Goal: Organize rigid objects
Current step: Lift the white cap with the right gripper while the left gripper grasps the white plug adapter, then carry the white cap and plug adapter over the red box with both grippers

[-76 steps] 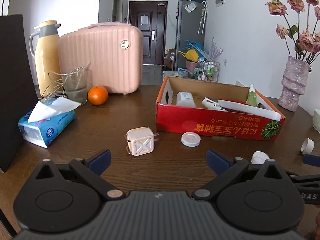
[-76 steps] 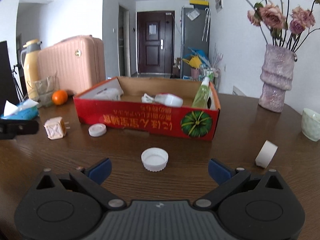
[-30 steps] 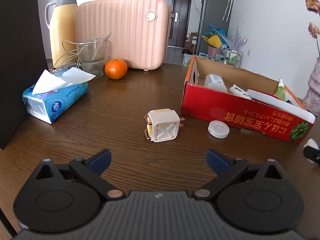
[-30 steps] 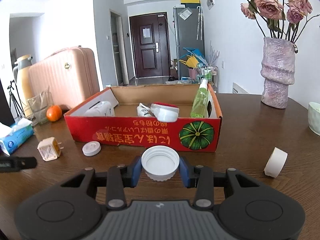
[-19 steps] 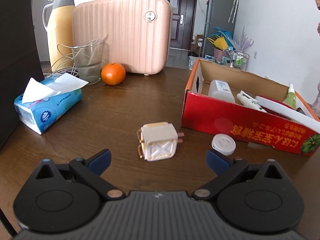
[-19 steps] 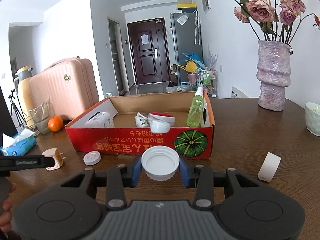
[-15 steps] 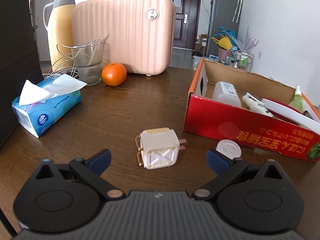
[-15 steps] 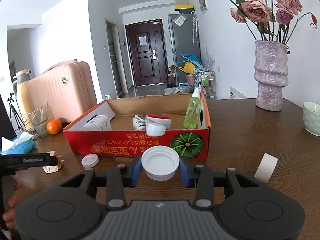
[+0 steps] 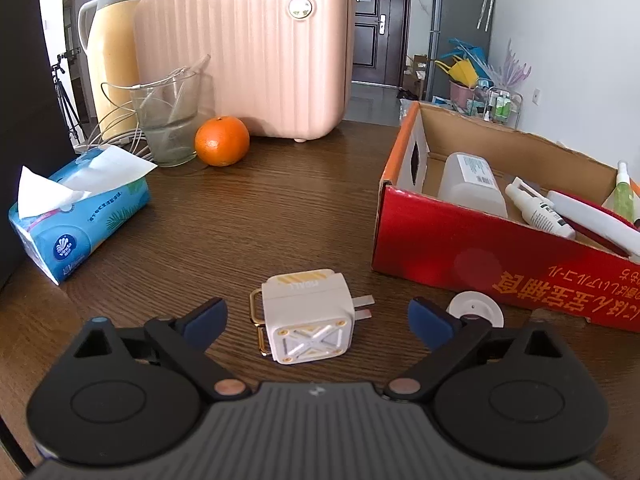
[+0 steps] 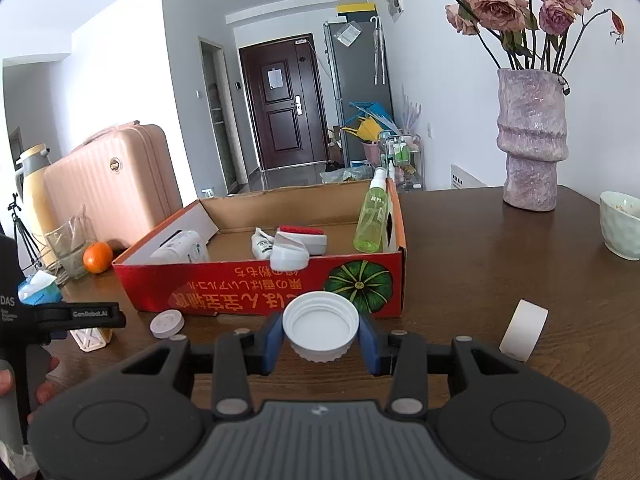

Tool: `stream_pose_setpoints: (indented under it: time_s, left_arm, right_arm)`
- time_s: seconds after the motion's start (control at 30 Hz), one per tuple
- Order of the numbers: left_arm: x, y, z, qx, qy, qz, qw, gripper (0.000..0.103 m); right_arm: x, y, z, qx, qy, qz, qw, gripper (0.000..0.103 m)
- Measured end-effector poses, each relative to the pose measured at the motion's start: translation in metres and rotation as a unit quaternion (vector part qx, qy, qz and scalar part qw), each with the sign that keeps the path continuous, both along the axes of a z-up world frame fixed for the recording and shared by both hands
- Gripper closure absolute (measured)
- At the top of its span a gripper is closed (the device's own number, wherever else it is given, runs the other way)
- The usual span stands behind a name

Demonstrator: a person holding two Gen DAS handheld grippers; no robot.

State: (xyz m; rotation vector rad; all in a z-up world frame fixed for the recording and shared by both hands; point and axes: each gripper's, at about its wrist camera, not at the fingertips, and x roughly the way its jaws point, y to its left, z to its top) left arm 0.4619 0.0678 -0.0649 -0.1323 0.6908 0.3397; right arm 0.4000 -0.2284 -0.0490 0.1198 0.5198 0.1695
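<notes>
Your left gripper (image 9: pixel 316 316) brackets the white plug adapter (image 9: pixel 307 317) at lower centre; its jaws, just narrowing, stand apart with clear table on both sides, aligned for a side grasp. Your right gripper (image 10: pixel 320 336) clamps the white cap (image 10: pixel 320 326), open side up, before the red box (image 10: pixel 256 284), its likely destination.

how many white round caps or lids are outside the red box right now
2. One wide white cap is clamped in the right gripper; one flat white lid lies on the table against the box front. Others may be hidden.
</notes>
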Motion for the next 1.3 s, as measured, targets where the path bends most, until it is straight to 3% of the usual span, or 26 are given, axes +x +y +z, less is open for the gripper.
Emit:
stream_pose_setpoints:
  time_s: [0.17, 0.3, 0.57, 0.73, 1.3]
  left_arm:
    - [0.003, 0.002, -0.003, -0.001, 0.009, -0.002, 1.0, 0.014]
    - [0.007, 0.003, -0.007, -0.002, 0.017, -0.008, 0.9998, 0.036]
    - [0.006, 0.011, -0.007, -0.012, 0.01, -0.011, 0.9998, 0.038]
    - [0.003, 0.005, -0.005, 0.007, 0.011, -0.018, 0.9998, 0.039]
    - [-0.052, -0.014, 0.025, 0.006, -0.059, -0.062, 0.9963, 0.04]
  right_arm:
    - [0.0, 0.0, -0.001, -0.001, 0.001, 0.0, 1.0, 0.064]
    - [-0.001, 0.0, 0.001, 0.003, -0.002, 0.003, 1.0, 0.064]
    - [-0.006, 0.002, 0.003, 0.003, -0.009, 0.009, 1.0, 0.064]
    - [-0.007, 0.003, 0.004, 0.002, -0.013, 0.009, 1.0, 0.064]
    - [-0.02, 0.002, 0.017, 0.017, -0.039, 0.025, 0.999, 0.064]
